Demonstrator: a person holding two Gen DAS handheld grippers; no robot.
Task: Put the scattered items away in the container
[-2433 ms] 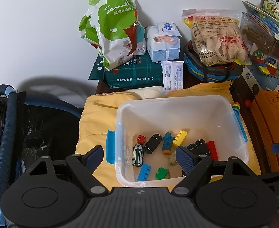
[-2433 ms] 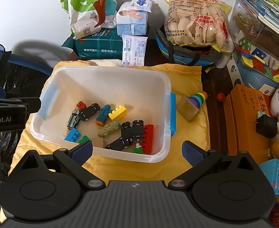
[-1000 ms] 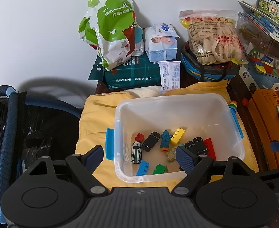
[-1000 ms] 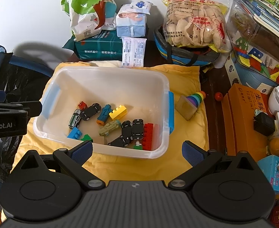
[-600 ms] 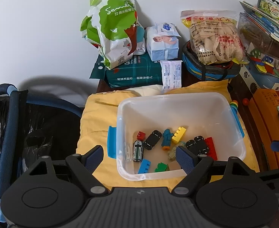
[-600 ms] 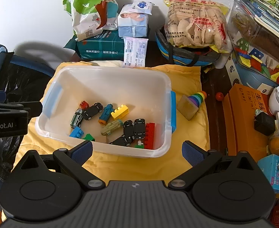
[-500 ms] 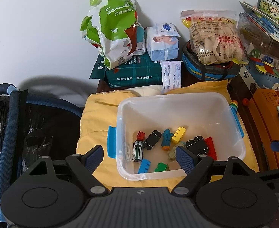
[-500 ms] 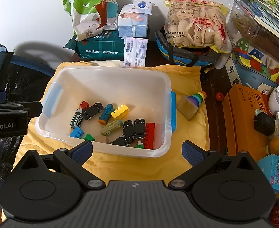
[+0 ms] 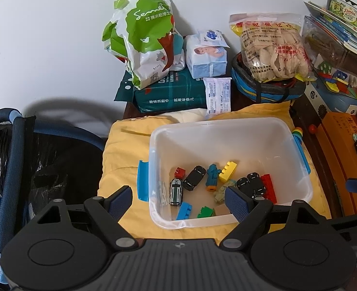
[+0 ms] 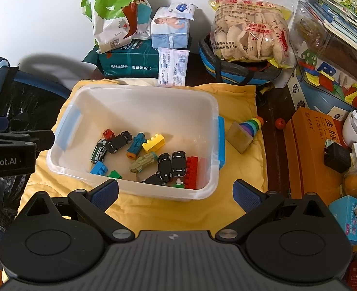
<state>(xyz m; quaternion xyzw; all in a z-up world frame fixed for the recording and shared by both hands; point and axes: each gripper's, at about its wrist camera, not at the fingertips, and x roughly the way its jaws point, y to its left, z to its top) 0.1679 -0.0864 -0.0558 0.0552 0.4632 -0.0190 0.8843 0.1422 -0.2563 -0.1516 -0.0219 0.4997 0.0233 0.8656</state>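
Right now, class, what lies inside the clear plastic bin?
Inside the bin: toy cars, a yellow brick, a red brick, a blue figure. Its near wall hides part of the floor.

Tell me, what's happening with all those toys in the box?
Someone is tidying toys with two handheld grippers. The left gripper and right gripper are both open and empty, hovering in front of the clear plastic bin. Toy cars and building bricks already lie inside. A rainbow stacking toy lies on the yellow cloth, just outside the bin.
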